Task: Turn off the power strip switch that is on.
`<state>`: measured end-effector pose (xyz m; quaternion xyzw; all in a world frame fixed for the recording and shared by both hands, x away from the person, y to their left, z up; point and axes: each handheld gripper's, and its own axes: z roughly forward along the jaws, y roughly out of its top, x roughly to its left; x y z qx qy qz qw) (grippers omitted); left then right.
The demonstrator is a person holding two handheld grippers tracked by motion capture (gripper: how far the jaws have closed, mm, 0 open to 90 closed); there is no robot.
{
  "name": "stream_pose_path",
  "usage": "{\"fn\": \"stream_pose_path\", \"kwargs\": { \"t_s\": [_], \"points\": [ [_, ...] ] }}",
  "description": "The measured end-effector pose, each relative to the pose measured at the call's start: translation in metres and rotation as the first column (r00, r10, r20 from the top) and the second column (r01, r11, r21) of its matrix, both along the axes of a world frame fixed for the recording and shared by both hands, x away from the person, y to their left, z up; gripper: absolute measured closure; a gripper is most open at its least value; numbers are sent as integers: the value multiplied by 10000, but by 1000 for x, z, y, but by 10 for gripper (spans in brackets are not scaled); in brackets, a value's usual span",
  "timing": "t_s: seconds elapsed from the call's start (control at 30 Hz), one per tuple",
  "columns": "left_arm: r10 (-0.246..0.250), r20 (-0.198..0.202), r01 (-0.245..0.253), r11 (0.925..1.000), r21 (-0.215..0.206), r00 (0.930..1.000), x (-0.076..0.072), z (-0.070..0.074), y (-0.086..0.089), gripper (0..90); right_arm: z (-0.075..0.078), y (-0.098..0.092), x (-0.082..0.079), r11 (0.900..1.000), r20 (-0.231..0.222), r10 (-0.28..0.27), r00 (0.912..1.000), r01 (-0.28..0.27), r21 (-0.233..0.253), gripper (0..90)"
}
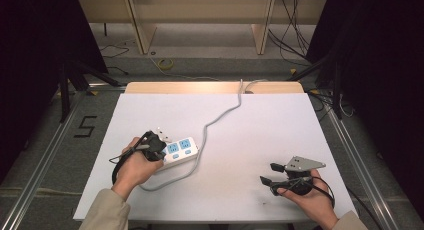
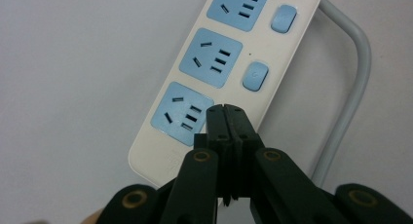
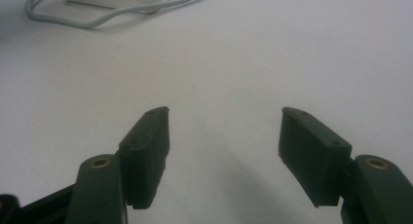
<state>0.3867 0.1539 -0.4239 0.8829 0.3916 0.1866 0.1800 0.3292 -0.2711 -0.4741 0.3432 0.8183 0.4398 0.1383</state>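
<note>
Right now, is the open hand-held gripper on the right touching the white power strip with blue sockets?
Apart. The high view shows bare white table between the right hand-held gripper and the white power strip with blue sockets.

White table [image 1: 260, 120] carrying a white power strip [image 1: 179, 151] with blue sockets at about eight o'clock from centre, its grey cord [image 1: 220, 115] snaking off the far edge toward one o'clock.

Power strip [image 2: 214, 63]: smooth, slightly glossy cream plastic with matt blue socket faces; cord [image 2: 358, 63] in smooth grey rubbery sheath. Tabletop [image 1: 280, 125]: matt white, even surface. Left hand-held gripper [image 2: 225, 118]: matt black plastic with brass-coloured rivets.
</note>
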Motion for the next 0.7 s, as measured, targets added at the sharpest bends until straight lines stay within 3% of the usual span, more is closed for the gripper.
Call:
{"fn": "stream_pose_path", "kwargs": {
  "t_s": [0.7],
  "points": [
    [-71,-187,74,9998,166,9998,5,-4,-2,896,0,0,0,10000,-5,27,10000,-27,-1,367]
  ]
}}
